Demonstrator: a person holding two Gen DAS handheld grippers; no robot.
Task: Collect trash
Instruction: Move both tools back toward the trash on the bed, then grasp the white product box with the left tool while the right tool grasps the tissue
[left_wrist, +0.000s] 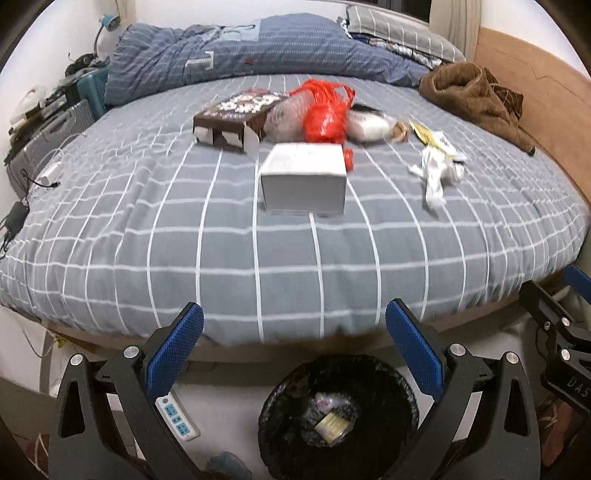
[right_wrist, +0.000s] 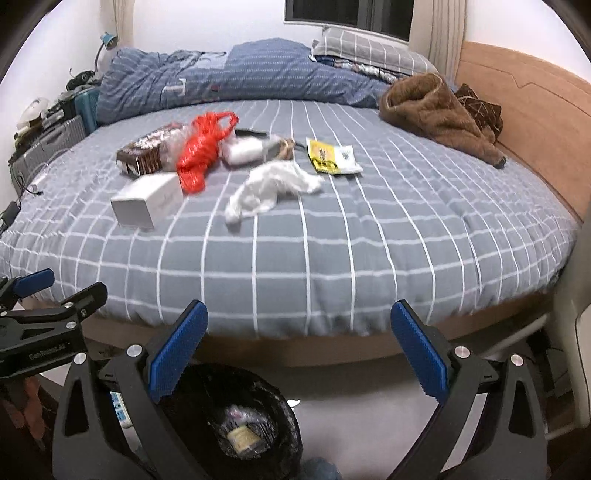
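Gaping empty, both tongs (left_wrist: 294, 354) (right_wrist: 299, 352), trash bin (left_wrist: 338, 417) below, white box (left_wrist: 303, 179) well beyond

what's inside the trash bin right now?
The trash bin, lined with a black bag, holds a yellowish packet and some crumpled pale plastic. Anything beneath them is hidden.

Behind the red bag (left_wrist: 327, 112), the clear plastic wrapper (left_wrist: 282, 118) is half hidden; what lies inside the bin (left_wrist: 338, 417) below is blurred
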